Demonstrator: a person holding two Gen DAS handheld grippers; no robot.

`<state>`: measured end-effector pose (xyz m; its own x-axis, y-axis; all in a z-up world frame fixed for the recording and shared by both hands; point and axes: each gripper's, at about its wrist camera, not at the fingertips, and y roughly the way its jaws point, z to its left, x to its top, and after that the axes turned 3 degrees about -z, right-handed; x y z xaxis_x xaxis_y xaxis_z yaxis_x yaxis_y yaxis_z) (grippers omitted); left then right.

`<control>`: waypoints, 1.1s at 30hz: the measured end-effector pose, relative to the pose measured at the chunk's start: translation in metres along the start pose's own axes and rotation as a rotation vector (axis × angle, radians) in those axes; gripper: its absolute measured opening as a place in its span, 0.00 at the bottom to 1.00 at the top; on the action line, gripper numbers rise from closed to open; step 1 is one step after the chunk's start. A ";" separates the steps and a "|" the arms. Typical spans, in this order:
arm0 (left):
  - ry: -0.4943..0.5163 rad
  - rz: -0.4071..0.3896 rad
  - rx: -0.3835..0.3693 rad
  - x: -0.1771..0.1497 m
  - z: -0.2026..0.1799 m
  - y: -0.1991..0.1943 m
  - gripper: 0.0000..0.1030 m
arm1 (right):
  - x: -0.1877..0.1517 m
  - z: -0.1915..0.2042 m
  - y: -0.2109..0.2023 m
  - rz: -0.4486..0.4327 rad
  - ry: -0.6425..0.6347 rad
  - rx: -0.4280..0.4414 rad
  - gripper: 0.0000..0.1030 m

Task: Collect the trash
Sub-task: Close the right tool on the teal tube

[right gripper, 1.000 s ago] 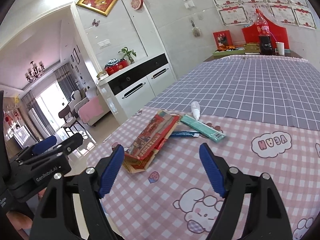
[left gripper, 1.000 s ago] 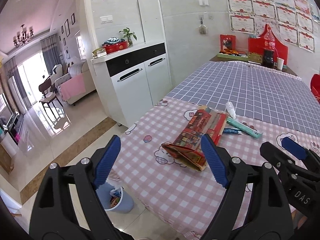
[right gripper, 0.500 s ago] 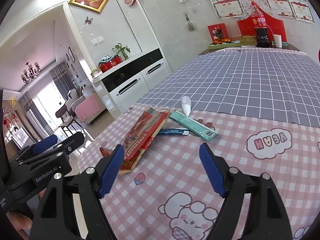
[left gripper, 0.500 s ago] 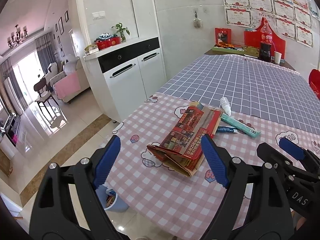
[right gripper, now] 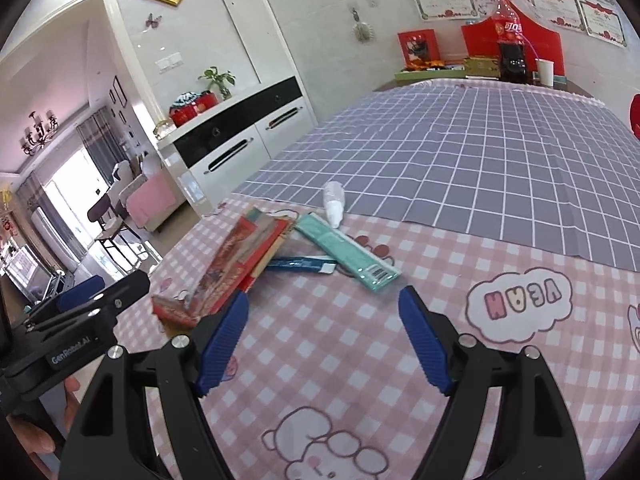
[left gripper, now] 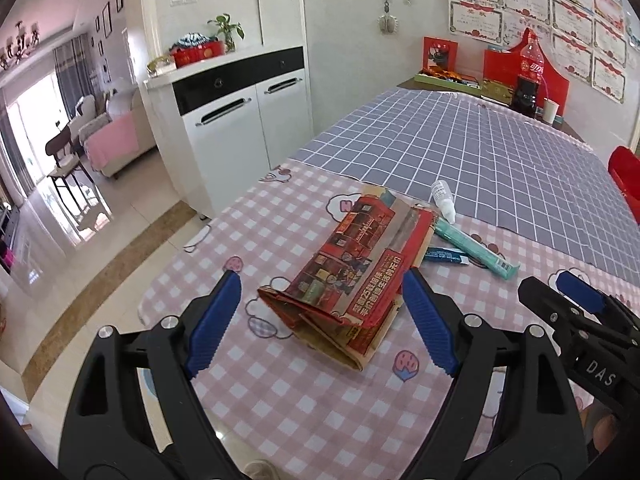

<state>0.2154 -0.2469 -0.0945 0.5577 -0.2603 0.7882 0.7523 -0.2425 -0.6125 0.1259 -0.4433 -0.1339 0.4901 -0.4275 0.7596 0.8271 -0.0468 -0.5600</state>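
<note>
Lying near the table's left edge on the pink checked cloth (left gripper: 288, 392): a folded red printed paper bag (left gripper: 356, 268), flattened. Just beside its far right side are listed a teal flat box (left gripper: 476, 250), a blue sachet (left gripper: 444, 256) partly tucked under the bag, and a small white squeeze bottle (left gripper: 443, 196) on its side at the seam with the grey grid cloth (left gripper: 480, 148). The left gripper (left gripper: 320, 320) is held above the bag's near end, jaws wide apart, nothing between them. The right gripper (right gripper: 322, 340) is held over bare cloth short of the box, jaws likewise apart and unloaded. A cola bottle (right gripper: 510, 40) is noted at the table's far end.
</note>
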 end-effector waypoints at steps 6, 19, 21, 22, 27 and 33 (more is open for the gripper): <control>-0.025 0.038 -0.042 0.002 0.000 0.021 0.79 | 0.006 -0.002 0.021 0.039 -0.042 -0.044 0.74; -0.038 0.068 -0.111 0.012 -0.006 0.048 0.79 | 0.019 -0.003 0.095 0.188 -0.236 -0.183 0.54; -0.027 0.066 -0.118 0.013 -0.008 0.049 0.79 | 0.019 -0.006 0.102 0.215 -0.243 -0.173 0.49; -0.024 0.068 -0.121 0.013 -0.009 0.049 0.79 | 0.019 -0.006 0.104 0.212 -0.257 -0.177 0.48; -0.027 0.092 -0.148 0.013 -0.018 0.054 0.79 | 0.019 -0.005 0.108 0.210 -0.295 -0.155 0.25; -0.008 0.125 -0.218 0.012 -0.042 0.052 0.79 | 0.019 -0.009 0.090 0.190 -0.273 -0.151 0.14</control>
<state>0.2470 -0.3015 -0.1192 0.6447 -0.2939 0.7057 0.5848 -0.4050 -0.7029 0.2075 -0.4635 -0.1731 0.7035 -0.1857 0.6860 0.6741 -0.1311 -0.7269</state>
